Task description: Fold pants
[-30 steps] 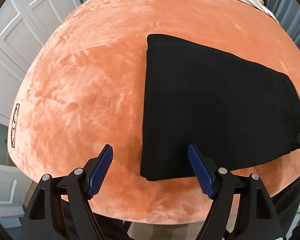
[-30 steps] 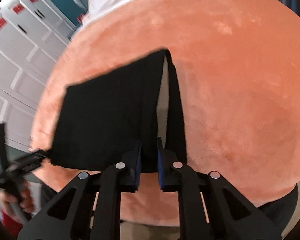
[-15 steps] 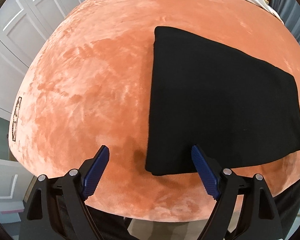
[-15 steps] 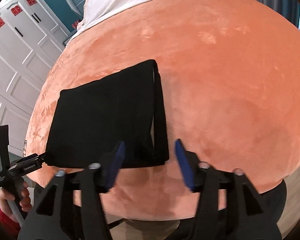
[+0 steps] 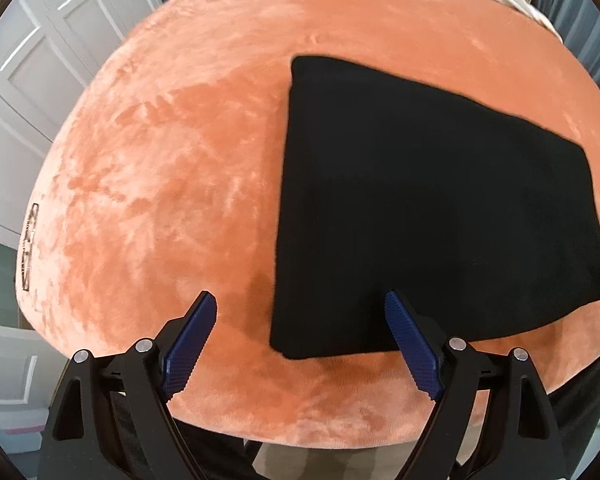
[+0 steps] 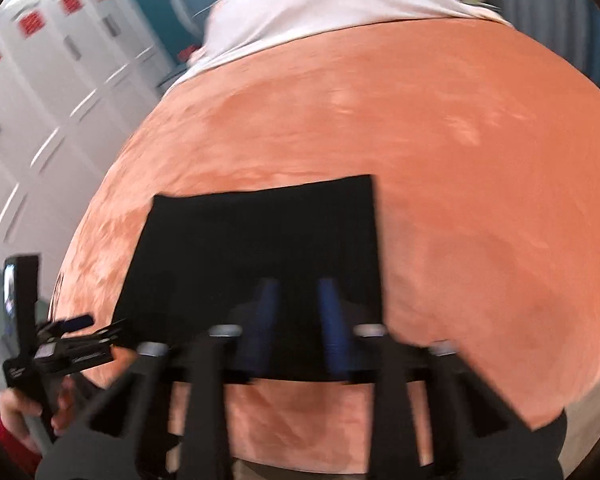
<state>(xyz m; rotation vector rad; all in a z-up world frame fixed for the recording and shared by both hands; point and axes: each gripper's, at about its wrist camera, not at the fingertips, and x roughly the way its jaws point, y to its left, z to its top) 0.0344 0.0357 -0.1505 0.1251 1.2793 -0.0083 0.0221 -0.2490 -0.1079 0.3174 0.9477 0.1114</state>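
Both grippers – L [image 5: 298, 340], R [image 6: 296, 320] – fingers apart, nothing held | pants [image 5: 440, 208] folded, edges flat | blanket [image 5: 160, 200] bare to L

Folded pants [image 5: 440, 208] lie flat on the blanket [image 5: 160, 200], ahead of the left gripper [image 5: 300, 340] and mostly off to its right — near corner falls between its two fingers. Right gripper [image 6: 296, 320] sits over the pants' near edge, the left gripper [image 6: 72, 344] off to its left at the blanket's edge. Cabinet doors [image 6: 40, 100] stand farther left; a sheet [image 6: 320, 4] lies beyond the blanket's far edge.
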